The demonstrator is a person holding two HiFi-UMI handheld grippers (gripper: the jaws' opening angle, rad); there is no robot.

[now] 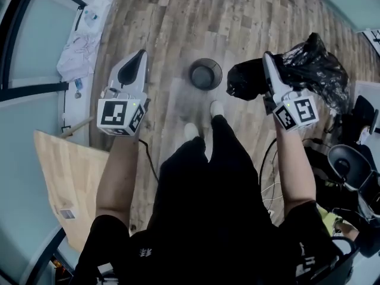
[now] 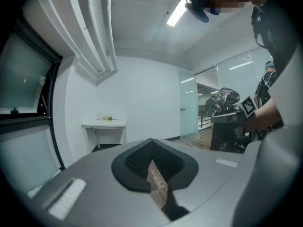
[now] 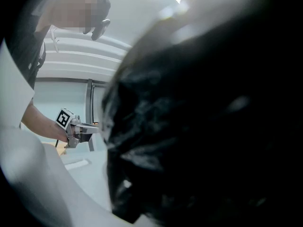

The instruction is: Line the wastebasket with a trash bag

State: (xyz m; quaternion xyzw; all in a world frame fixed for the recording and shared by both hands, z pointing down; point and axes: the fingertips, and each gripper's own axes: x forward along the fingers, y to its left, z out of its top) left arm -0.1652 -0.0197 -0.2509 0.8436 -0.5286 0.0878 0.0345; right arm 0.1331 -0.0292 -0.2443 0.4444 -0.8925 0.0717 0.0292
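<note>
wastebasket (image 1: 205, 75) upright at upper centre, wooden floor (image 1: 237, 16) open round its rim, shoes (image 1: 202, 120) near below. black trash bag (image 1: 309, 67) bunched at upper right, clamped in right tongs (image 1: 270, 70); left tongs (image 1: 138, 61) closed, empty, at left.

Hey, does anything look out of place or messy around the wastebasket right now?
Nothing is spilled or damaged. The wastebasket stands upright on the floor, unlined. One oddity: the black trash bag is a crumpled wad, clamped in the right gripper and draped over it, blocking nearly all of the right gripper view.
</note>
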